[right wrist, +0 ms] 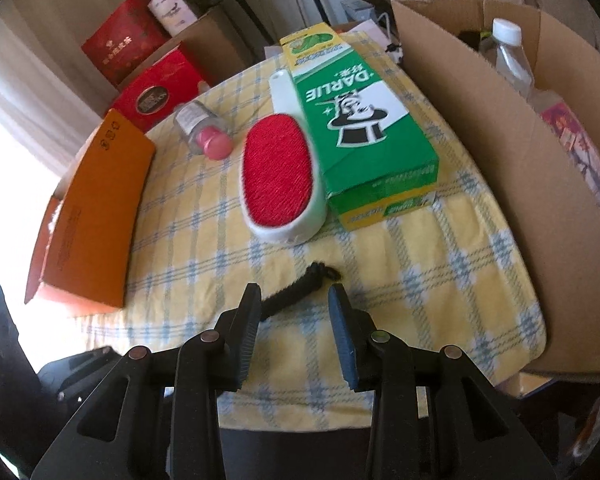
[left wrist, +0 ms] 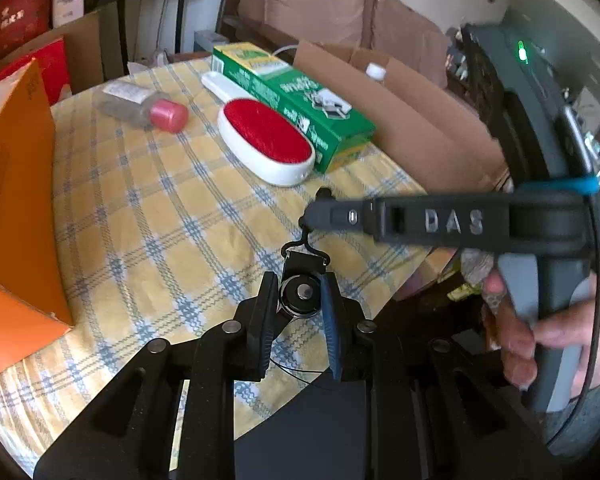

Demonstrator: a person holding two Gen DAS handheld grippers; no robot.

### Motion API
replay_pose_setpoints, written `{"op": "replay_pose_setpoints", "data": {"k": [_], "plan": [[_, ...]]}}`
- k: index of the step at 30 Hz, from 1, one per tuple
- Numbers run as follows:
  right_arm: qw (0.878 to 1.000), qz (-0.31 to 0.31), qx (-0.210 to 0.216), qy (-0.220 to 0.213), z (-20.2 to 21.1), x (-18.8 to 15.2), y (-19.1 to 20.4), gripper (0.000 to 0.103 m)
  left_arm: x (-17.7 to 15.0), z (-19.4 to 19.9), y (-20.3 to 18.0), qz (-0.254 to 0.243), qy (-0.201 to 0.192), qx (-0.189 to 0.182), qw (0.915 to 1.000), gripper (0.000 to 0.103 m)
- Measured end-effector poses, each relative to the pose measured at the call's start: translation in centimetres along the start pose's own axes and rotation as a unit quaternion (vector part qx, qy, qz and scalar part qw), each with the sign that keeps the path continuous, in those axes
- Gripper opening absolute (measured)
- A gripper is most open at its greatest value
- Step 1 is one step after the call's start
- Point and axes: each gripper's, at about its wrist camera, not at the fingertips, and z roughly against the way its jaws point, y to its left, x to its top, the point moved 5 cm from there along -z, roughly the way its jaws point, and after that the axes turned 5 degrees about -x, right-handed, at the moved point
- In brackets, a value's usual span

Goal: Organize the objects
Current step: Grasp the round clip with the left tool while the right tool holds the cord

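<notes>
Cardboard box [right wrist: 480,152] is standing open at the table [right wrist: 440,264] edge, likely as the collecting bin; green Darlie carton [right wrist: 364,128] and red lint brush [right wrist: 280,176] are lying alongside, awaiting sorting. Left gripper [left wrist: 300,300] is clamping a small round black clip [left wrist: 300,296] above the cloth. Right gripper [right wrist: 296,332] is hovering wide open, holding nothing, over a black cord [right wrist: 296,292] on the table.

green and white carton [right wrist: 360,132] lying on the checked tablecloth: brand "darlie" in big white letters, w/ a drawing of a man in a top hat under it; other small print on it too tiny to read. right gripper [left wrist: 440,222], seen from the left wrist cam: raised letters "das" on its dark body. orange box [right wrist: 96,216]: small printed lines, unreadable. red boxes [right wrist: 128,48] at back: gold characters, not legible.
</notes>
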Motion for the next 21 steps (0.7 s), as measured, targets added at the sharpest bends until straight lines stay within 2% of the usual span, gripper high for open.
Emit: {"op": "replay_pose_setpoints", "data": {"k": [9, 14, 18, 19, 21], "plan": [[0.996, -0.030, 0.085, 0.026, -0.1, -0.7, 1.9, 0.037, 0.3, 1.2, 0.4, 0.010, -0.017, 0.000, 0.9998, 0.020], [0.979, -0.095, 0.174, 0.050, -0.4, -0.8, 1.7, 0.037, 0.2, 2.3, 0.1, 0.011, -0.027, -0.009, 0.9995, 0.020], [0.968, -0.118, 0.210, 0.065, -1.0, -0.9, 2.1, 0.036, 0.3, 3.0, -0.4, 0.010, -0.033, -0.016, 0.9993, 0.020], [0.967, -0.122, 0.214, 0.064, -1.0, -0.8, 2.2, 0.036, 0.3, 3.1, -0.4, 0.009, -0.032, -0.013, 0.9994, 0.020], [0.970, -0.119, 0.207, 0.053, -0.8, -0.5, 2.4, 0.022, 0.3, 3.3, -0.4, 0.010, -0.031, -0.011, 0.9994, 0.020]]}}
